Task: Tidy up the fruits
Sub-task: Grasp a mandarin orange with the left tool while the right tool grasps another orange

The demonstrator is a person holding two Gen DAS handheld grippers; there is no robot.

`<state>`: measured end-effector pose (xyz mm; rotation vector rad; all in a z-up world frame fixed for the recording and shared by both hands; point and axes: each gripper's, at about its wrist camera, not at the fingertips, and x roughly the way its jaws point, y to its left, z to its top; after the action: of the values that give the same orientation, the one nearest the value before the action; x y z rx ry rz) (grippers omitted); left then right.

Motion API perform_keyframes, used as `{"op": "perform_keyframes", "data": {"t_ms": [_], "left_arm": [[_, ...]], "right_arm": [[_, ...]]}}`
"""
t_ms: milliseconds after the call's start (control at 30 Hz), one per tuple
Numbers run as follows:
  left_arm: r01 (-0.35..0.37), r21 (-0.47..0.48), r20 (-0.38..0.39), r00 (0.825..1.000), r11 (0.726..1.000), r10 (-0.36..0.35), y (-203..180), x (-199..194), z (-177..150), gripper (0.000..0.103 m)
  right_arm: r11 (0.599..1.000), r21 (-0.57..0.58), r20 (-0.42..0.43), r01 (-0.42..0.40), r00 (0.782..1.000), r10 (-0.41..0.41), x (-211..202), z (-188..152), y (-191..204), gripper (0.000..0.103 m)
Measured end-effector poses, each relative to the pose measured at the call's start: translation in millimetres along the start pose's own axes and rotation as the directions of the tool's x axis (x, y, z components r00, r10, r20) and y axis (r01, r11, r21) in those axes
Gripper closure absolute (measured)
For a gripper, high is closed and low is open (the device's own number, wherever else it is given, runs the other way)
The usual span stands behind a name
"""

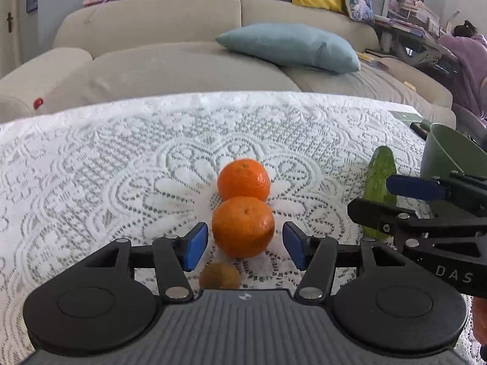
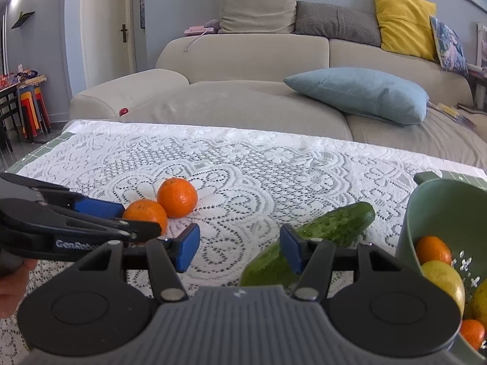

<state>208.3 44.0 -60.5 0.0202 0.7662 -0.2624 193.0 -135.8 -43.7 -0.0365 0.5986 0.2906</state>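
Orange fruit, two touching, sit mid-surface; the near orange (image 1: 243, 226) lies between the left gripper's (image 1: 245, 246) parted fingers, unpressed. Closing off-centre could roll it into its neighbour (image 1: 244, 179). Right gripper (image 2: 239, 248), fingers apart, straddles the cucumber's (image 2: 310, 240) edge (bowl (image 2: 426, 213) waits beside).

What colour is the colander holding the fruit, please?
Sage green colander, with white flower-shaped holes; clearest in the right wrist view.

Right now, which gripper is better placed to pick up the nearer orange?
Left. The left gripper has its open pads either side of the nearer orange. The right gripper is by the cucumber.
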Motion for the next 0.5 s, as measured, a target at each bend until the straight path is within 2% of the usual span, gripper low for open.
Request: {"op": "perform_keyframes", "data": {"t_ms": [167, 500], "left_arm": [[-0.019, 0.005, 0.007, 1.0, 1.0, 0.019, -3.4, 2.5, -0.1, 0.05], [0.0, -0.026, 0.033, 0.999, 1.0, 0.001, 2.6, -12.1, 0.0, 0.052]], "right_arm": [[1.0, 0.012, -0.01, 0.003, 1.0, -0.003, 2.5, -1.2, -1.4, 0.047], [1.0, -0.014, 0.008, -0.014, 1.0, 0.014, 1.7, 0.1, 4.3, 0.047]]}}
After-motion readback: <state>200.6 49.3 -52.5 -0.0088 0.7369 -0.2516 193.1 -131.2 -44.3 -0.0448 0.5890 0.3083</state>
